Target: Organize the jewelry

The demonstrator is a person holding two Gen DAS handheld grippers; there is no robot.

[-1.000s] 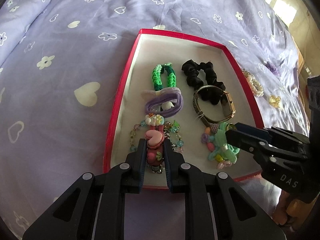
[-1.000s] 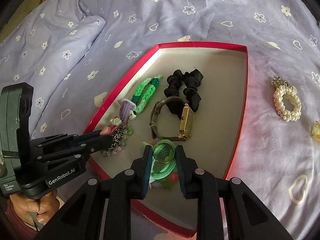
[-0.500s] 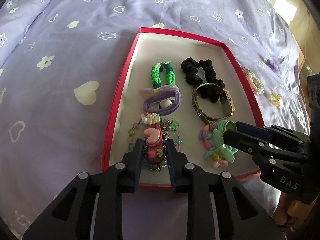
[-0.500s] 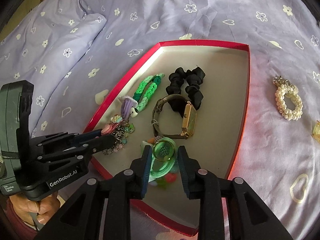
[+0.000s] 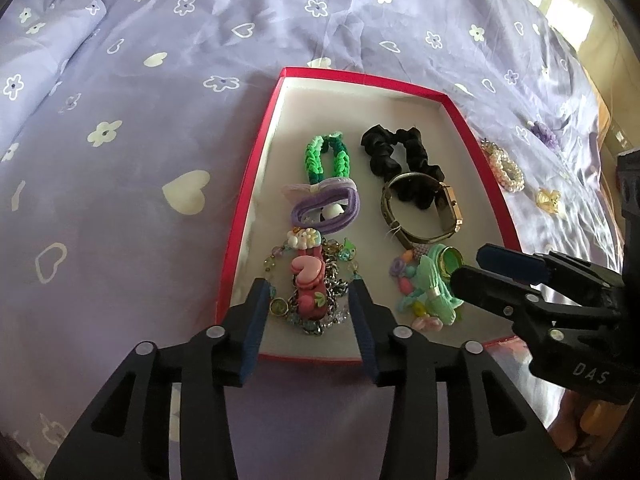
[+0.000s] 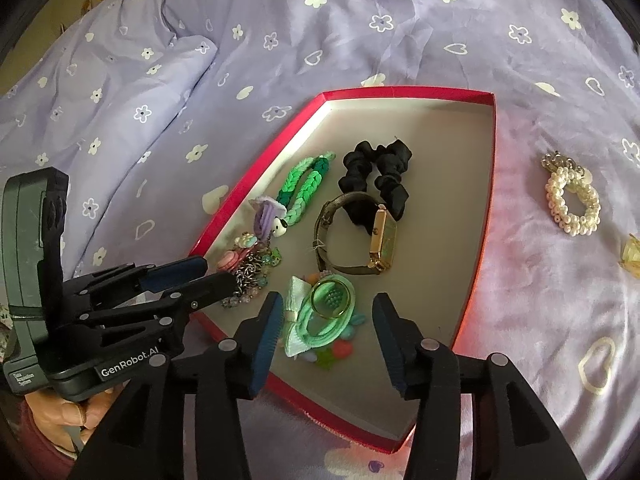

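Your red tray [image 5: 245, 184] looks like matt card with a pale lining, lying on wrinkled cotton-like bedsheet [image 5: 120, 128]. The watch [image 6: 382, 236] shines like polished gold metal (its strap duller), and the black scrunchie [image 6: 374, 172] is soft, gathered cloth.

Watch [image 5: 424, 210] and scrunchie [image 5: 400, 152] inside tray [image 5: 256, 184]

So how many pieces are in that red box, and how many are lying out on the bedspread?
In the red box: 6
- green braided bracelet
- black scrunchie
- purple hair tie
- gold watch
- pink charm bracelet
- mint bow hair tie

On the bedspread: 3
- pearl bracelet
- yellow clip
- purple piece

Total: 9
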